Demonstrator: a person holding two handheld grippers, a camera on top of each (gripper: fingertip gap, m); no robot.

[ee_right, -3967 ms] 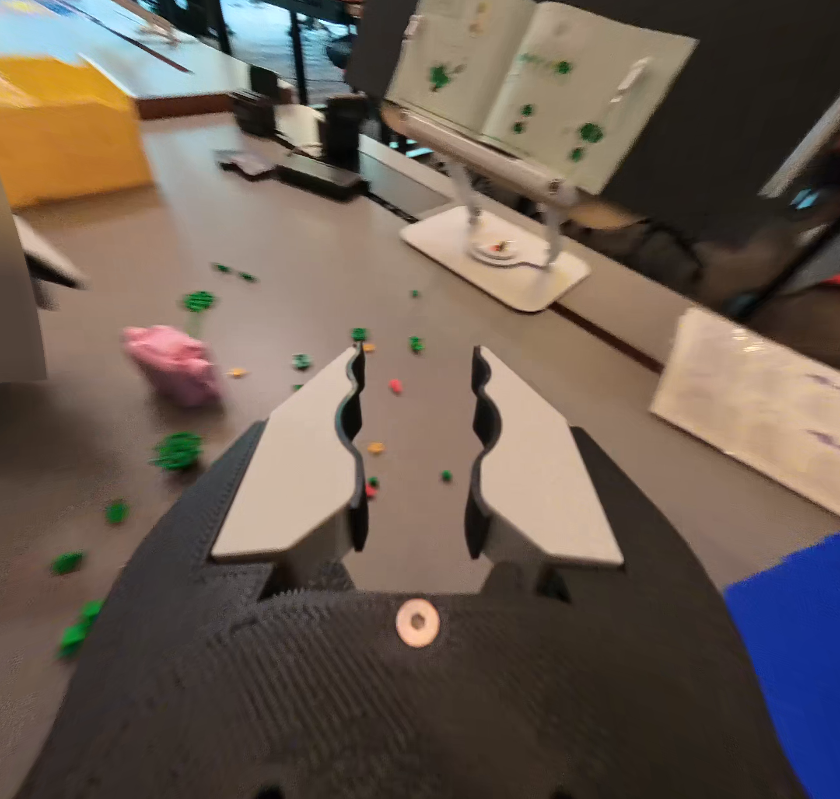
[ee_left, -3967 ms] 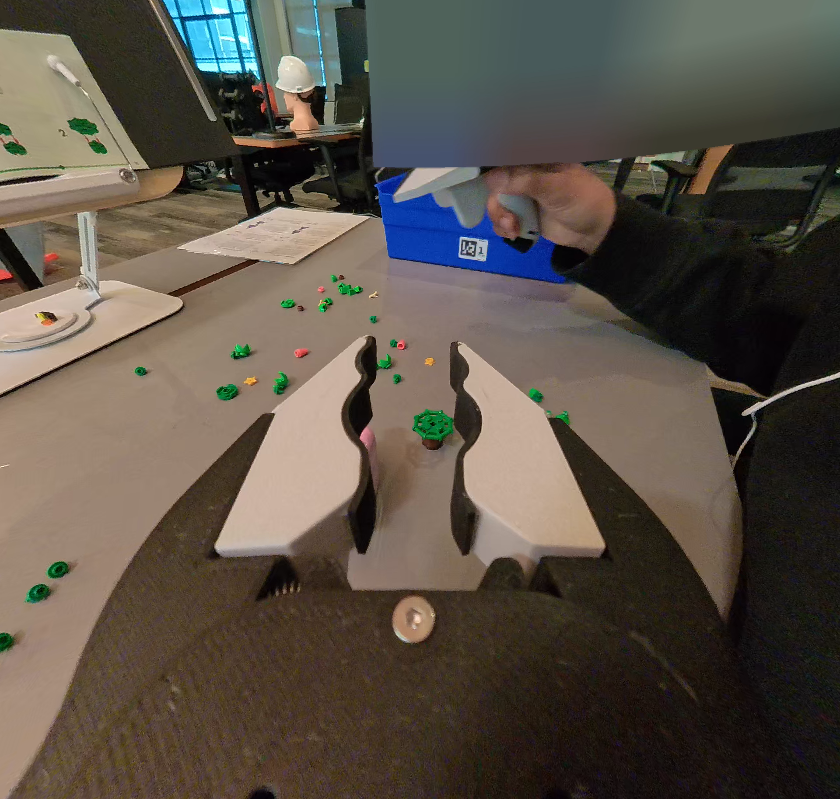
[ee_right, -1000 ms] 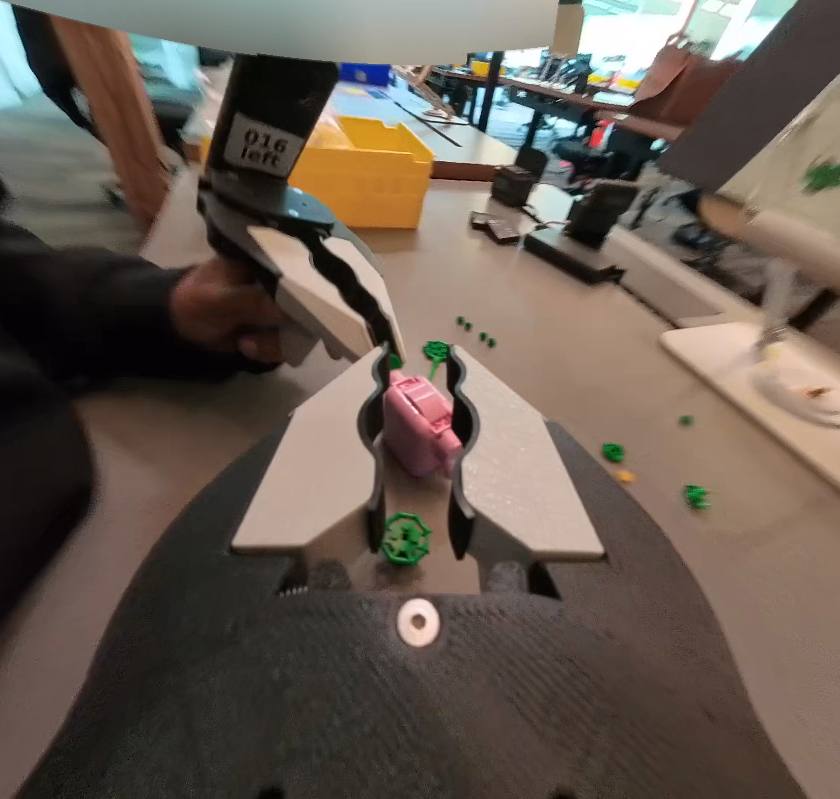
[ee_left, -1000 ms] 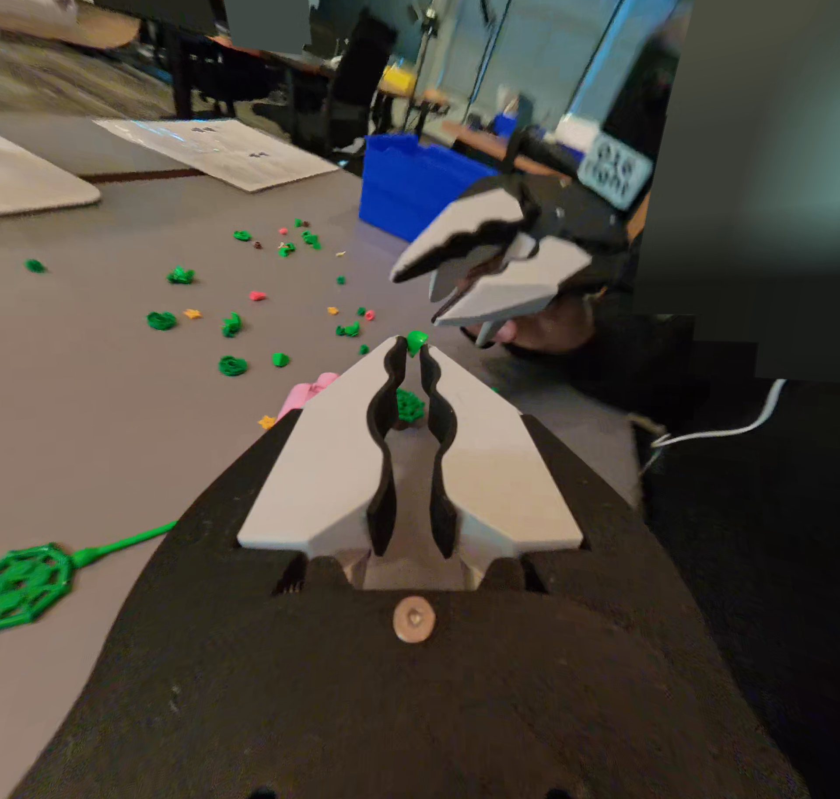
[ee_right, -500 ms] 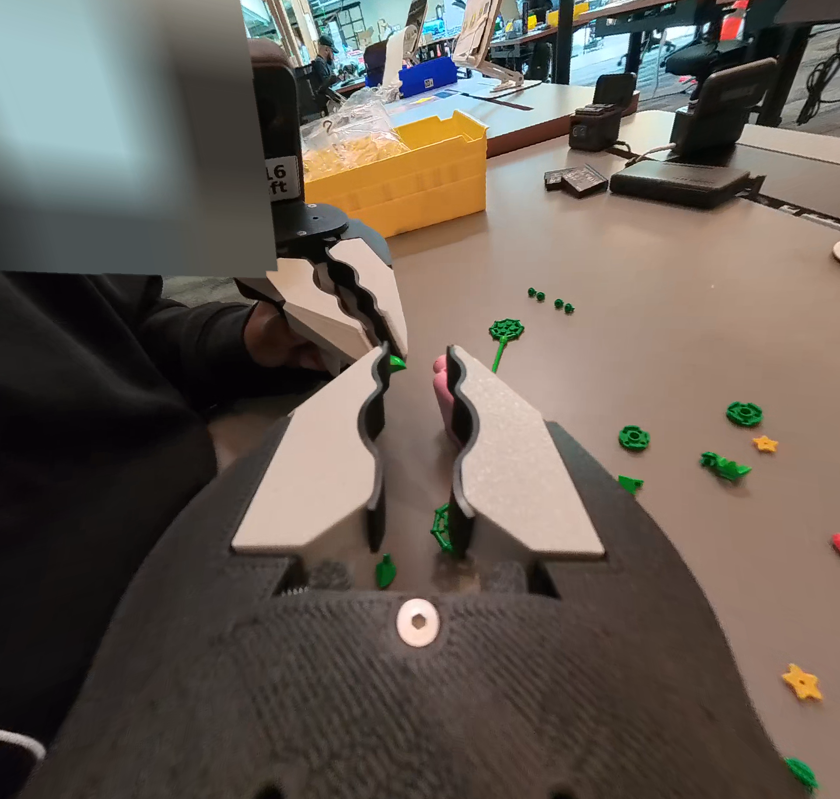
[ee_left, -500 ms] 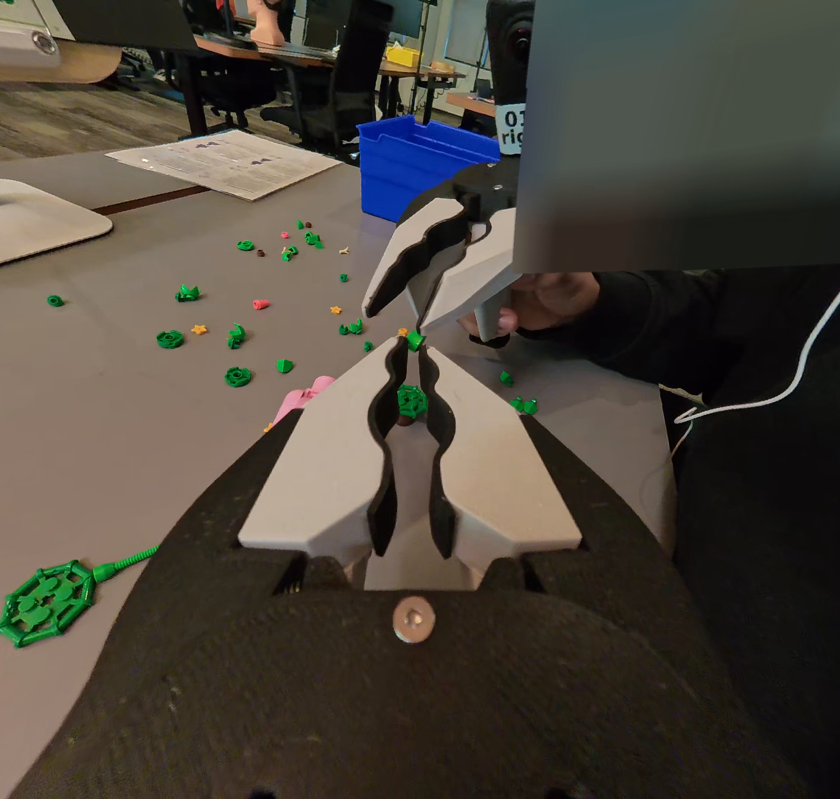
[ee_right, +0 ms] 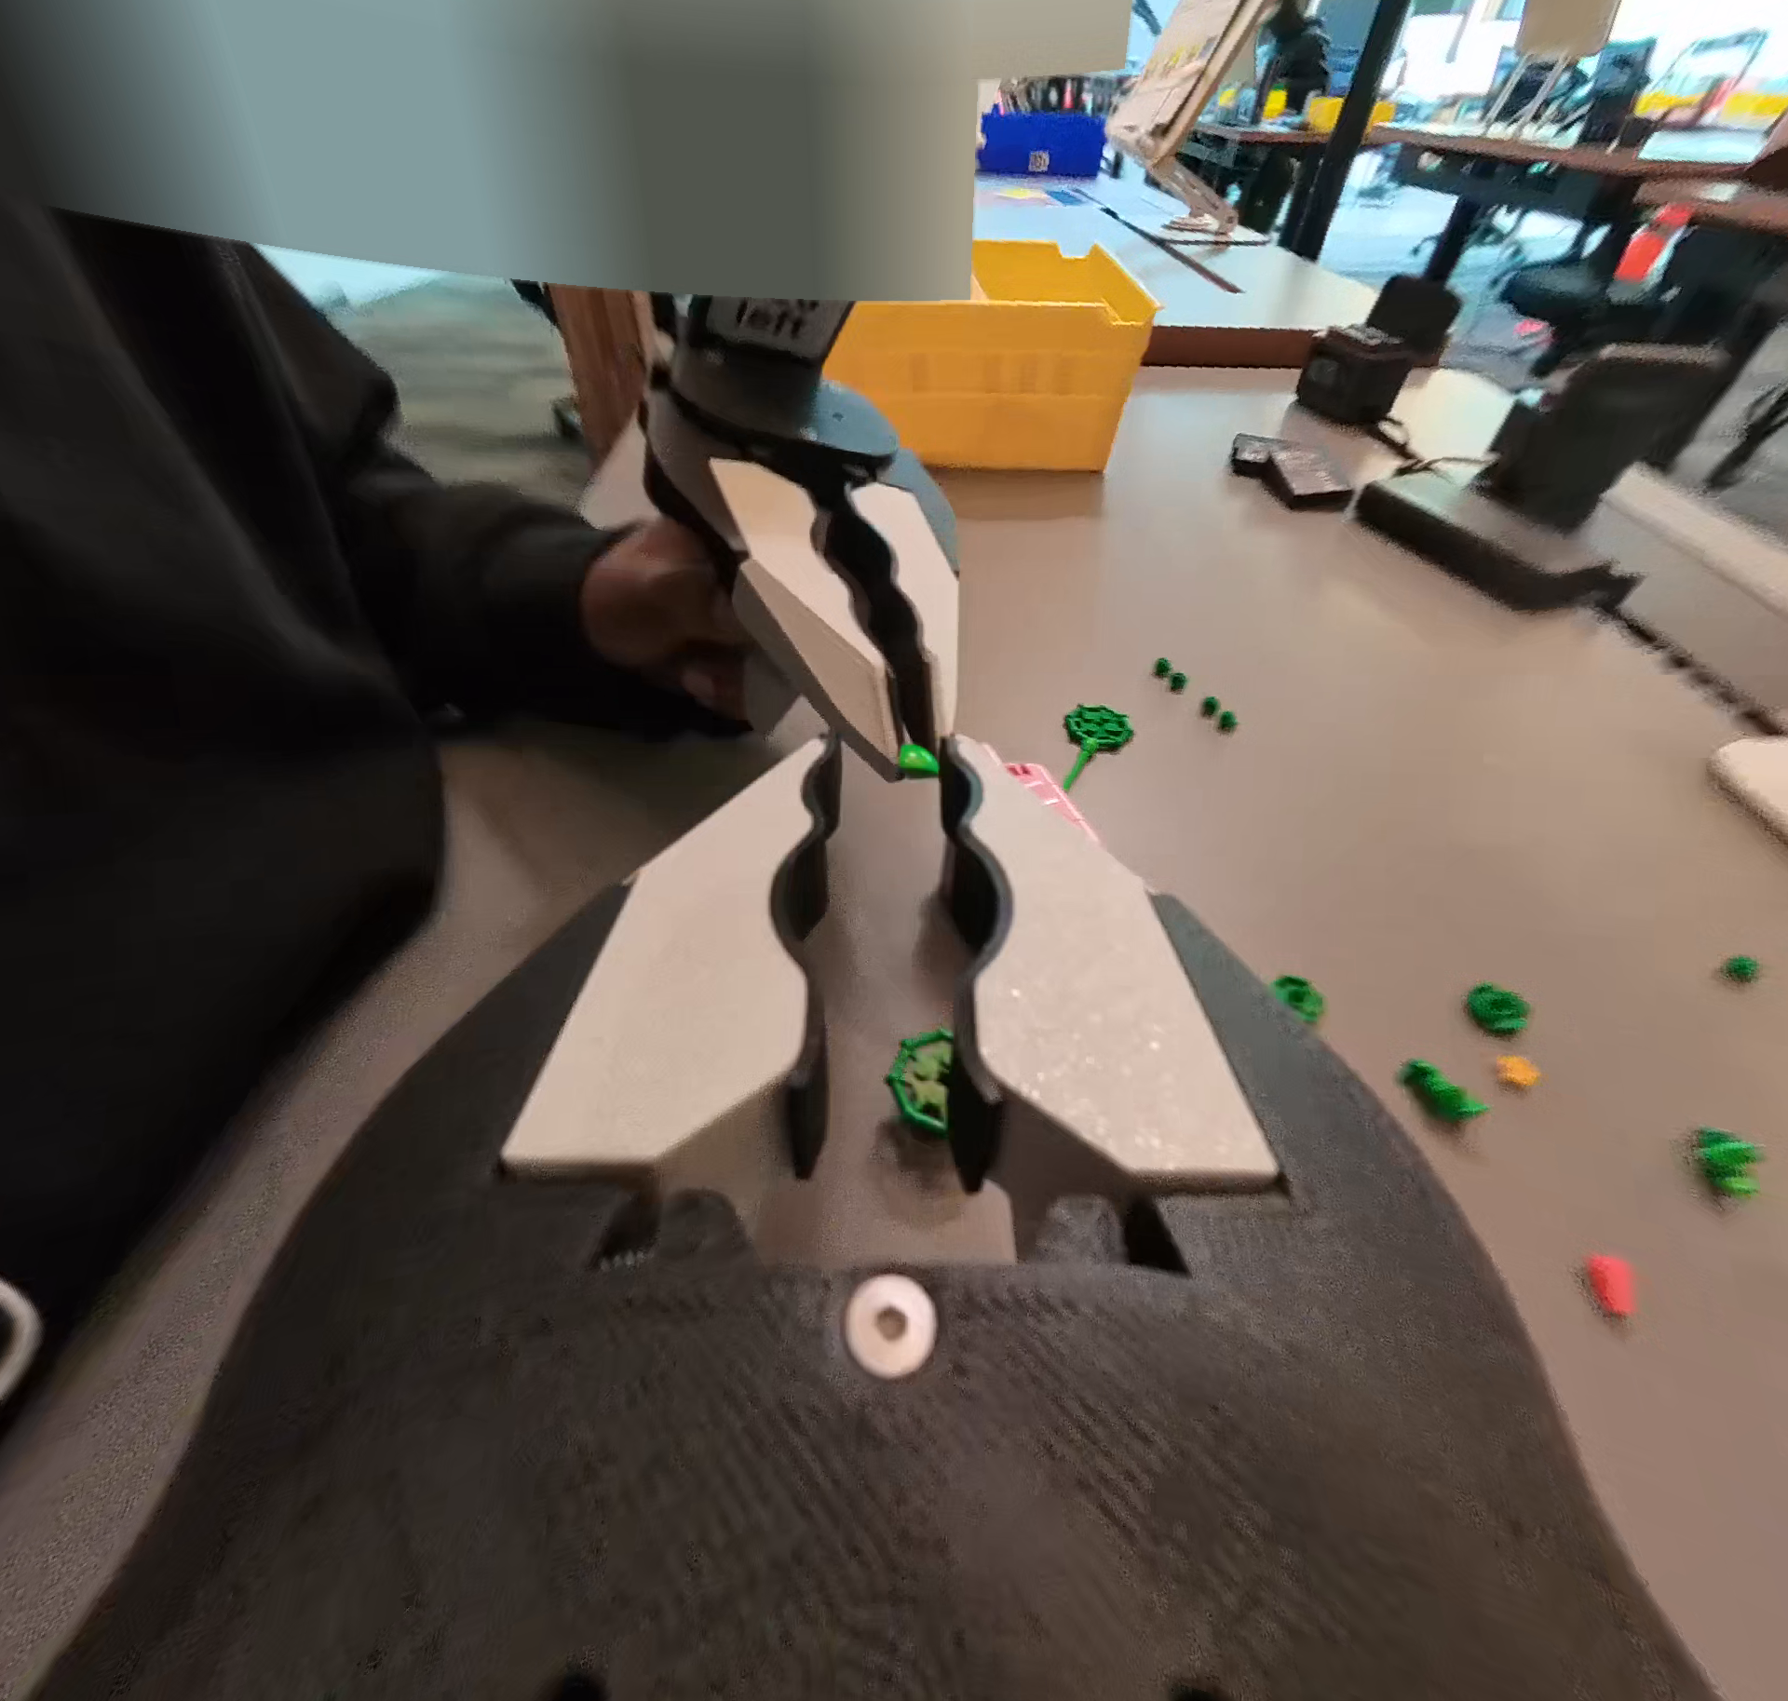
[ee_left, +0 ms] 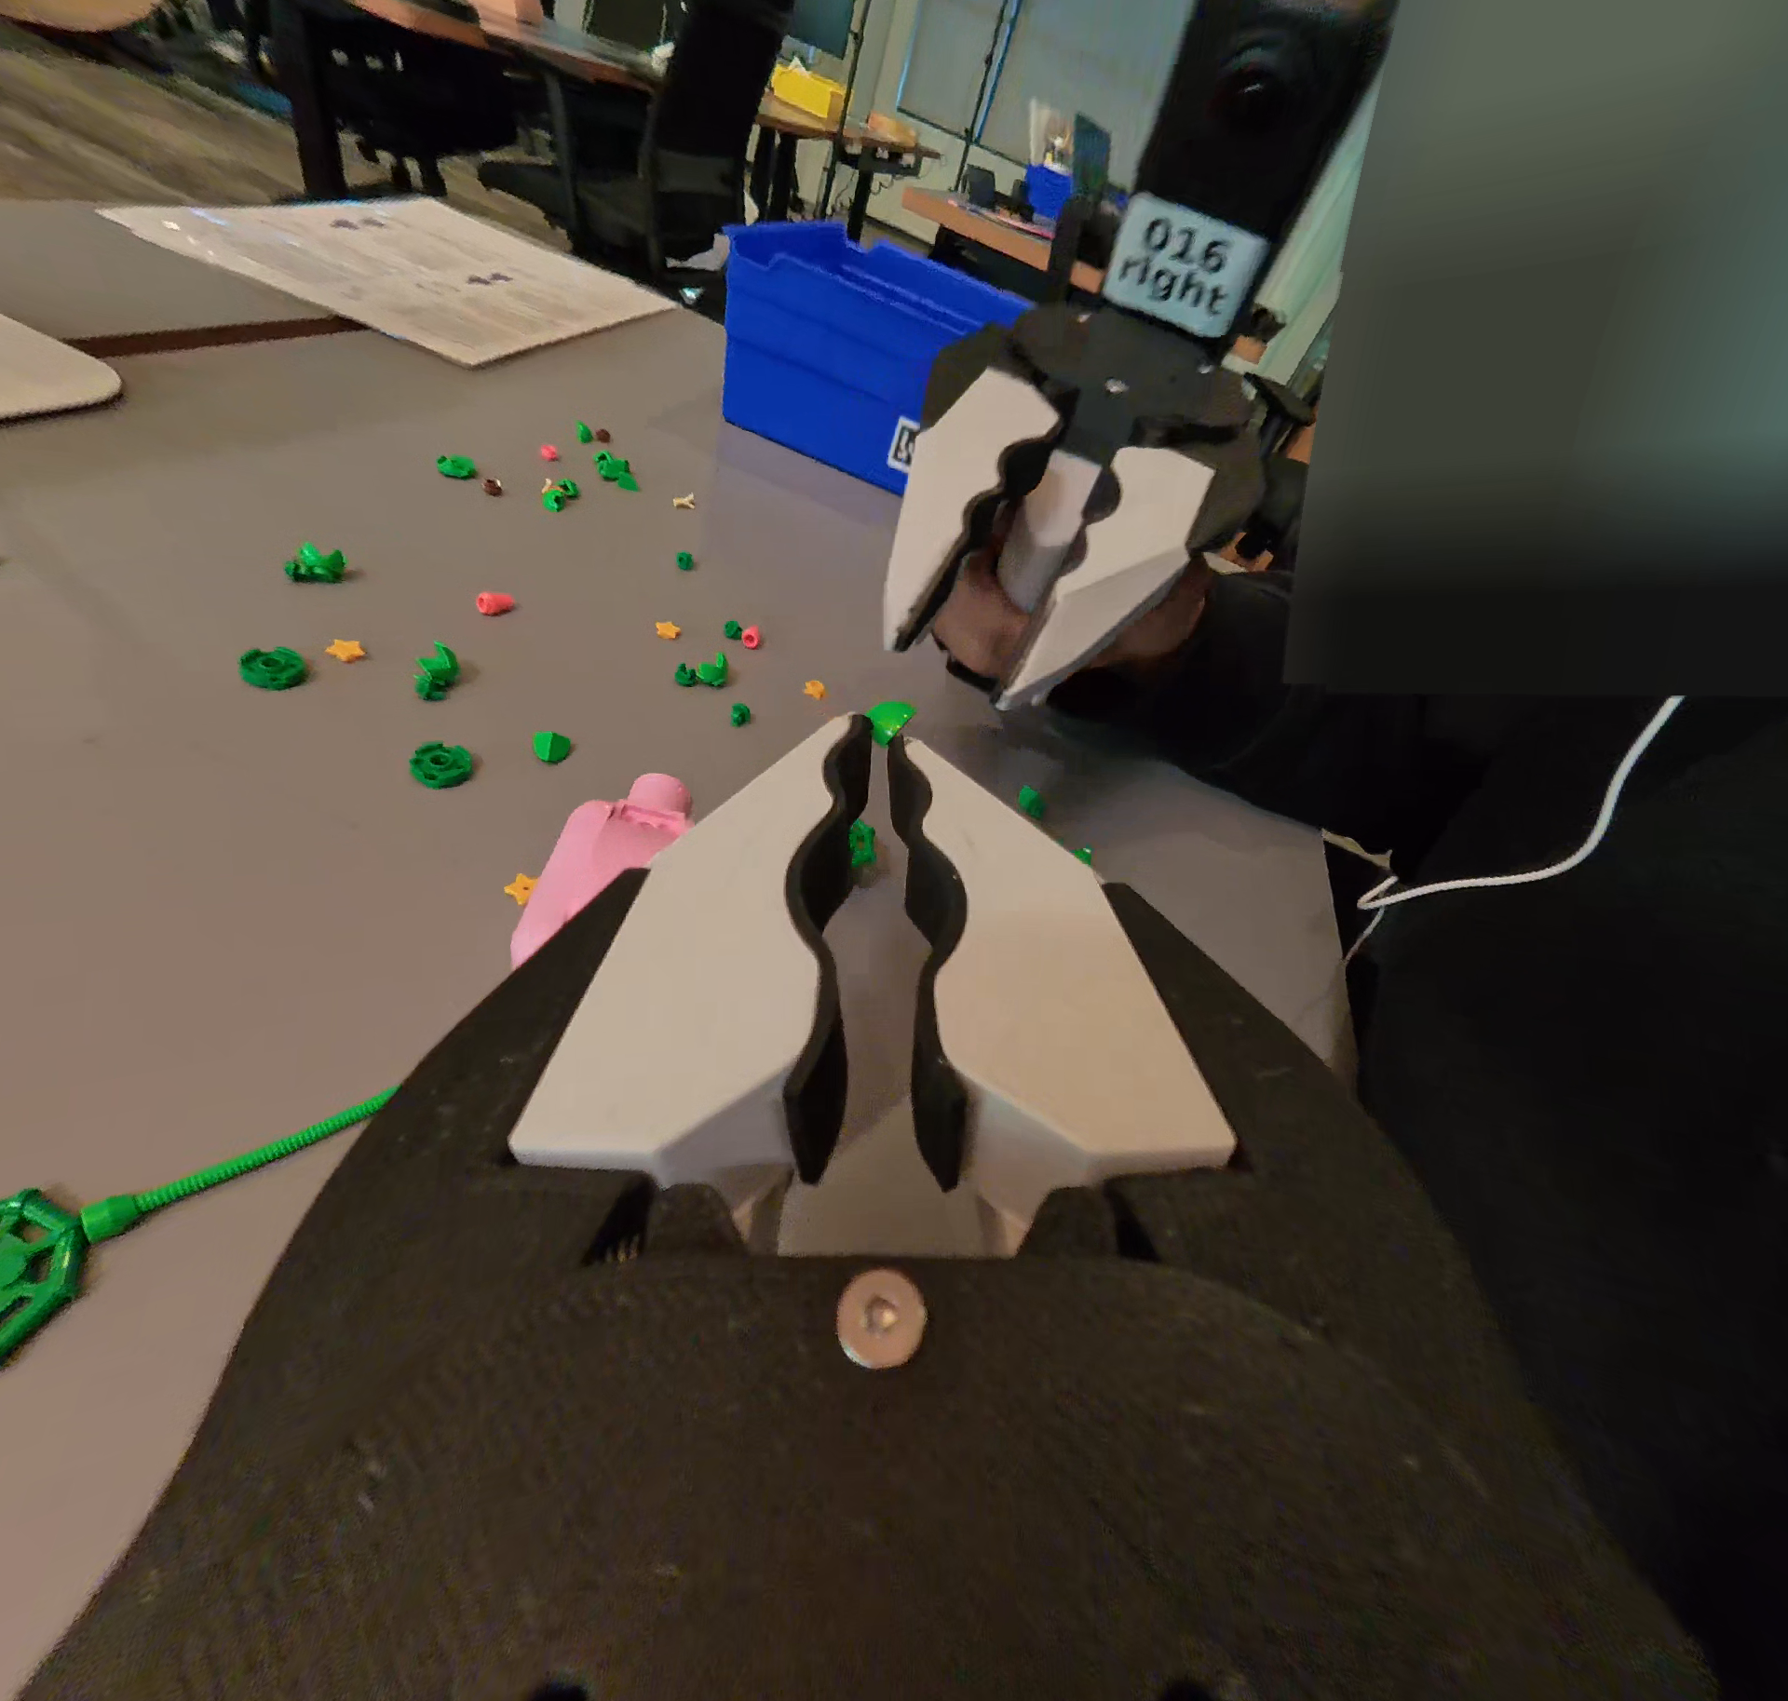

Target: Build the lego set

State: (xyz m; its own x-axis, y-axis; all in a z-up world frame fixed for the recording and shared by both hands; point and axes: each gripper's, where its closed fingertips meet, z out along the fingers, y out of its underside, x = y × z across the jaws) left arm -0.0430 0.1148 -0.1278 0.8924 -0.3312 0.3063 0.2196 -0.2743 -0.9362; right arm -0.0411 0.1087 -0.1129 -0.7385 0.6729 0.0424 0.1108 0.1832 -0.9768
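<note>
My left gripper [ee_left: 874, 731] is shut on a small green leaf-like piece [ee_left: 890, 718] at its tips and holds it above the grey table [ee_left: 193, 881]. My right gripper [ee_left: 953, 673] is open and empty, pointing down just beyond the piece. In the right wrist view the piece [ee_right: 916, 760] sits between my right gripper's [ee_right: 887, 747] tips, nearer the right finger, still held by the left gripper [ee_right: 909, 740]. A pink piece [ee_left: 605, 847] lies on the table under the left finger. A round green web piece [ee_right: 924, 1084] lies below my right fingers.
A green web on a stem [ee_left: 39, 1258] lies at the near left. Several small green, orange and red pieces [ee_left: 435, 668] are scattered across the table. A blue bin [ee_left: 832, 349] stands at the back, a yellow bin [ee_right: 997, 387] at the other side. A person's dark sleeve [ee_right: 242, 591] is close by. My left and right fingertips are right by each other.
Four seconds ago my left gripper was open and empty; now it is shut on the green piece. In the last second my right gripper swung off the pink piece and faces the held piece.
</note>
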